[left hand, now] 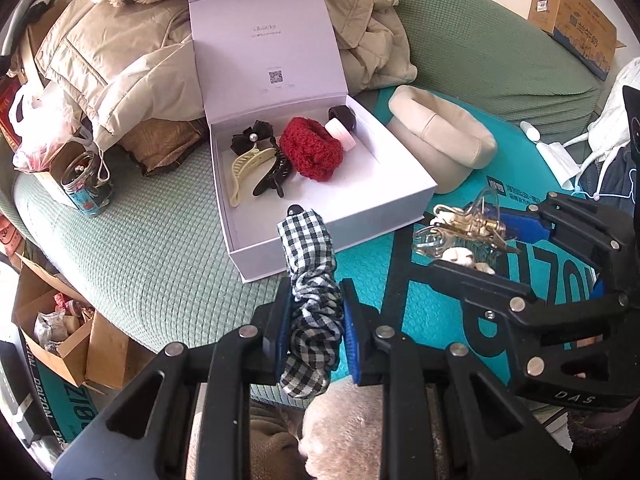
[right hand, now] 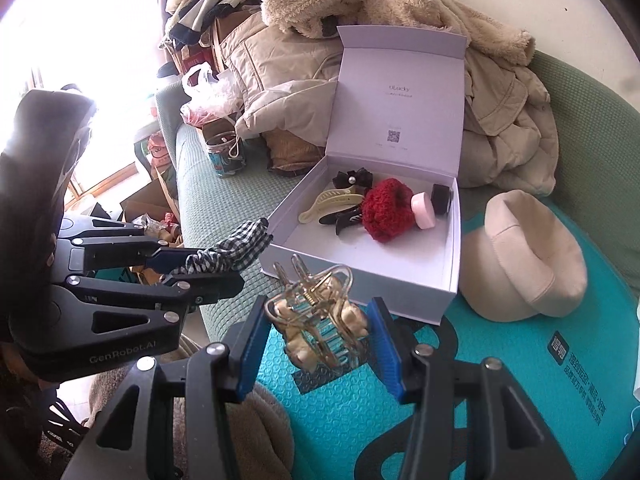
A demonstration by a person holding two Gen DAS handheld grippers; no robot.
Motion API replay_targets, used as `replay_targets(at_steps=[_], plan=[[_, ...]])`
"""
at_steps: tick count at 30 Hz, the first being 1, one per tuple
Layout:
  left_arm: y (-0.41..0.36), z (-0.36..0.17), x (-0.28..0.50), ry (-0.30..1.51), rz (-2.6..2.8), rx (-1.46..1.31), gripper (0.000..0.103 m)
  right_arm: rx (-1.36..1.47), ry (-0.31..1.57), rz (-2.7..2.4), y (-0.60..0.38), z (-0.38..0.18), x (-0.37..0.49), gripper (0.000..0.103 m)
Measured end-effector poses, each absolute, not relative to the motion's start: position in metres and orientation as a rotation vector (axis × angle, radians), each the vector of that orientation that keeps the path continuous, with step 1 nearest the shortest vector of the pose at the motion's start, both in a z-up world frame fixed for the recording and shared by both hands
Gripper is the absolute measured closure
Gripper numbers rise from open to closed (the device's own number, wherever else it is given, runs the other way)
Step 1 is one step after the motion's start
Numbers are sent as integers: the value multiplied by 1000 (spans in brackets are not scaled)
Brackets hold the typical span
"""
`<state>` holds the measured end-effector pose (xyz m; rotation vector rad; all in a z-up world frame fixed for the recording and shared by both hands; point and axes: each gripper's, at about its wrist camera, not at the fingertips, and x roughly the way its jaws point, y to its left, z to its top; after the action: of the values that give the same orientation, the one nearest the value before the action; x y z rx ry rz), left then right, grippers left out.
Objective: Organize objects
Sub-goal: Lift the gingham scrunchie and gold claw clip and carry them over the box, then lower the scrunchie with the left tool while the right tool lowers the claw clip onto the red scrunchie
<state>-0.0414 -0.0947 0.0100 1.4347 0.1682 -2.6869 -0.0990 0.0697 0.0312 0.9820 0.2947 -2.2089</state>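
Observation:
An open white box (left hand: 400, 200) (right hand: 450, 272) lies on the green sofa with its lid up. Inside are a red scrunchie (left hand: 312, 152) (right hand: 386, 208), a cream claw clip (left hand: 244, 168) (right hand: 326, 202), a black claw clip (left hand: 276, 178), a black bow (left hand: 250, 136) and a pink round case (left hand: 341, 133) (right hand: 423, 210). My left gripper (left hand: 316, 320) (right hand: 200, 264) is shut on a black-and-white checked scrunchie (left hand: 310, 280) (right hand: 236, 252) just short of the box's near wall. My right gripper (right hand: 316, 340) (left hand: 476, 248) is shut on a clear claw clip with cream charms (right hand: 320, 320) (left hand: 464, 232) beside the box.
A cream cap (left hand: 440, 140) (right hand: 532, 256) rests on a teal mat (left hand: 432, 312) to the right of the box. Beige coats (left hand: 120, 64) pile behind it. A tin can (left hand: 86, 188) and cardboard boxes (left hand: 60, 332) stand at the left.

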Motion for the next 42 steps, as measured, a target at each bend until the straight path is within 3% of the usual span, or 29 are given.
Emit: replay_targets(at_steps=[42], plan=[[-149, -53, -209, 156, -2665, 1461, 82, 967, 329, -2267, 43, -9, -255, 53]])
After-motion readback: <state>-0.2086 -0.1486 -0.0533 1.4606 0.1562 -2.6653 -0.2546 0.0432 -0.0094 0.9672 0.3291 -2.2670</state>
